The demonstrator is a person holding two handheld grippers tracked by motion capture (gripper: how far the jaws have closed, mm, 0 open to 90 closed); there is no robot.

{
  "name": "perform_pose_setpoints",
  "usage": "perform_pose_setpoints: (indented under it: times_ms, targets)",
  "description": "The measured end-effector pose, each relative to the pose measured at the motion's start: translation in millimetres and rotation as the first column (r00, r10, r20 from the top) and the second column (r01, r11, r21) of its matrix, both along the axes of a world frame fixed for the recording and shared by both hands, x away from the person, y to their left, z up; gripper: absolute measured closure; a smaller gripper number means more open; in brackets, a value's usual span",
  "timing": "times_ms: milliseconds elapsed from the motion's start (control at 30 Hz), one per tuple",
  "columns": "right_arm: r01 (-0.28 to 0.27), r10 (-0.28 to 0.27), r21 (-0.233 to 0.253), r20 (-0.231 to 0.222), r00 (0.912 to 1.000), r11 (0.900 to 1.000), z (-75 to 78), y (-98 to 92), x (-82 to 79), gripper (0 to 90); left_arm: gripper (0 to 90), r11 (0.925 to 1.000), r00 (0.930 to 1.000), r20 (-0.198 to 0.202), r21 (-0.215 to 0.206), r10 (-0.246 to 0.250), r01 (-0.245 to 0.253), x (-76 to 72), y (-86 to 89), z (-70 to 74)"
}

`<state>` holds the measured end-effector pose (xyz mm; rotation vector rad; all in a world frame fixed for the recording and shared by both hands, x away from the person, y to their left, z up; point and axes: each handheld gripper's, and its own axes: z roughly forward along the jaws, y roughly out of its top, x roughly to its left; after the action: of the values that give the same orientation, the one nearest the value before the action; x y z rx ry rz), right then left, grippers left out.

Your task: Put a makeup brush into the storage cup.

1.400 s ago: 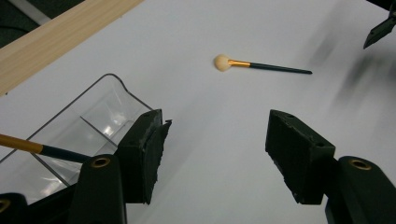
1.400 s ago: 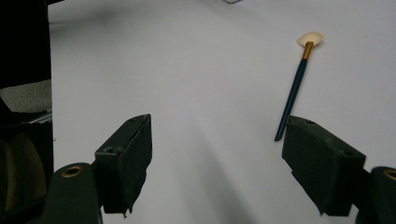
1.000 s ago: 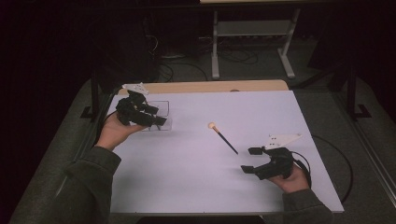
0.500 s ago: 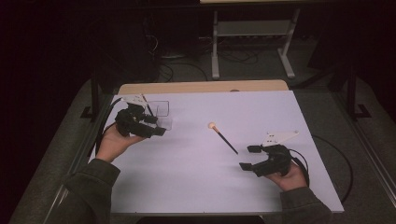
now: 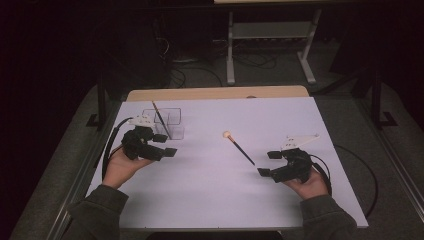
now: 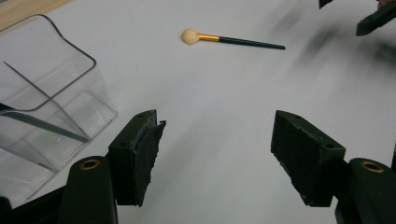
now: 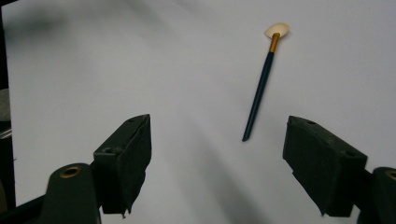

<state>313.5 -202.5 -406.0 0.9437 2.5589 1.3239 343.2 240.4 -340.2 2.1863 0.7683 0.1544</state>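
Observation:
A makeup brush [image 5: 240,148] with a pale head and a dark handle lies flat on the white table top [image 5: 210,200], near the middle. It also lies ahead of the left gripper's jaws [image 6: 233,41] and the right gripper's jaws [image 7: 260,91]. A clear plastic organiser [image 5: 169,123] stands at the back left with a thin dark brush [image 5: 161,120] leaning in it. My left gripper [image 5: 166,145] rests just in front of the organiser [image 6: 46,102], open and holding nothing. My right gripper [image 5: 268,163] is open, just right of the loose brush's handle tip.
The table's wooden back edge [image 5: 215,93] runs behind the white sheet. Cables [image 5: 107,150] trail from both grippers off the sides. A metal stand [image 5: 270,35] and dark floor lie beyond the table. The right gripper's jaw tip [image 6: 378,16] shows far off in the left gripper view.
My left gripper has drawn back from the organiser toward the person, leaving the thin brush leaning in it. The right gripper has hardly moved.

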Motion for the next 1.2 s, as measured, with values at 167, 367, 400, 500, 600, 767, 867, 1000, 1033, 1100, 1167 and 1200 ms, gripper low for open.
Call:
perform_pose_setpoints:
  times_ms: [167, 367, 400, 500, 600, 767, 867, 1000, 1033, 1100, 1167, 1200]
  targets:
    - [0.012, -0.012, -0.023, -0.006, 0.9999, 1.0, 5.6, 1.4, 5.8, 22.5, 31.5, 0.9998, 1.0, 0.005, -0.018, -0.004, 0.004, -7.6, 0.8, -8.3]
    - [0.017, -0.017, -0.045, -0.014, 0.9998, 0.999, 13.2, 4.4, 11.1, 22.9, 31.4, 0.9998, 1.0, 0.001, -0.019, 0.009, -0.009, -15.6, 6.9, -18.2]
    - [0.007, -0.007, -0.046, 0.001, 1.0, 0.999, 13.7, 4.5, 12.9, 22.8, 31.2, 0.9998, 1.0, 0.006, -0.022, 0.006, -0.006, -16.7, 8.4, -18.9]
    - [0.006, -0.006, -0.061, -0.01, 0.9999, 0.998, 17.6, 8.0, 16.0, 22.7, 31.2, 0.9992, 0.9998, 0.014, -0.039, 0.01, -0.009, -21.8, 11.7, -20.0]
    - [0.005, -0.007, -0.068, -0.022, 0.9997, 0.998, 21.4, 11.4, 19.6, 23.0, 31.0, 0.9996, 0.9998, 0.015, -0.026, 0.013, -0.013, -24.7, 13.4, -21.0]
    - [-0.004, 0.002, -0.08, -0.024, 0.9997, 0.997, 26.8, 16.2, 25.8, 23.0, 30.7, 0.9997, 0.9996, 0.022, -0.019, 0.015, -0.014, -30.5, 14.2, -24.9]
    - [-0.002, 0.0, -0.078, -0.034, 0.9994, 0.997, 28.9, 18.1, 29.9, 22.9, 30.4, 0.9998, 0.9995, 0.03, -0.02, 0.01, -0.009, -34.0, 14.1, -28.5]
    - [-0.002, -0.002, -0.081, -0.056, 0.9984, 0.997, 32.6, 21.1, 35.0, 23.0, 30.1, 0.9994, 0.999, 0.043, -0.033, 0.009, -0.008, -38.6, 14.5, -31.2]
    - [-0.002, -0.003, -0.081, -0.059, 0.9983, 0.997, 33.5, 22.1, 36.1, 23.0, 30.0, 0.9997, 0.9989, 0.045, -0.022, 0.008, -0.007, -39.9, 13.9, -31.2]
    - [0.0, -0.005, -0.086, -0.064, 0.9979, 0.996, 35.3, 23.9, 38.5, 23.0, 29.9, 0.9997, 0.9987, 0.05, -0.025, 0.009, -0.008, -42.3, 13.4, -31.2]
    - [-0.003, -0.003, -0.088, -0.067, 0.9977, 0.996, 36.7, 25.3, 41.3, 22.9, 29.8, 0.9998, 0.9983, 0.058, -0.019, 0.009, -0.008, -44.2, 13.0, -30.9]
    - [-0.006, 0.0, -0.091, -0.064, 0.998, 0.996, 37.4, 26.1, 42.9, 22.9, 29.9, 0.9996, 0.9982, 0.06, -0.025, 0.01, -0.009, -45.1, 12.3, -31.0]
